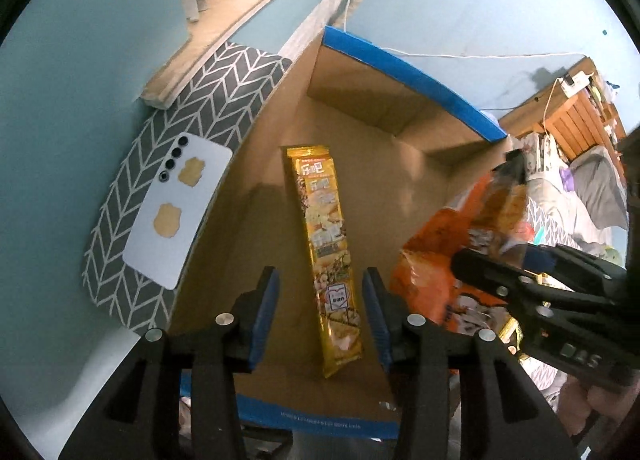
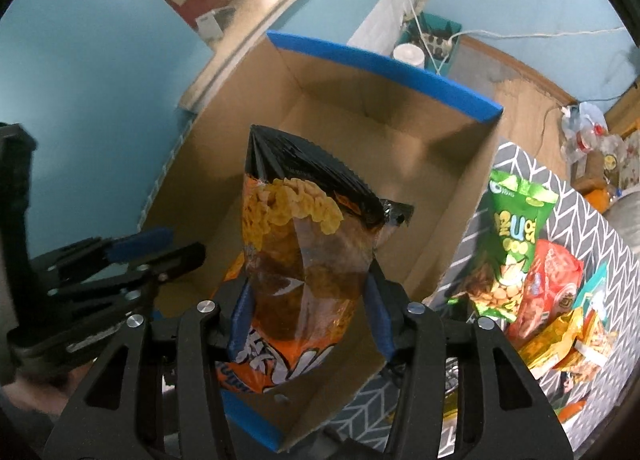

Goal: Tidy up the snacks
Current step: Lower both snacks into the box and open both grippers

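The box [image 1: 360, 132] is plain brown corrugated cardboard, matt, its rim bound in smooth blue tape. Inside it the long yellow snack packet [image 1: 326, 244] is glossy printed foil-like film. The orange chip bag [image 2: 296, 260] is crinkled shiny plastic film with a black pleated top (reflections run across its creases). The cloth [image 1: 184, 108] with the grey herringbone print looks woven and matt. The phone [image 1: 176, 212] on it has a smooth, pale satin back. Both grippers, left [image 1: 320, 316] and right [image 2: 306, 320], are matt black plastic with bright metal pins and ribbed blue pads. The green packet [image 2: 512, 244] and red packet [image 2: 548, 292] are glossy film too.
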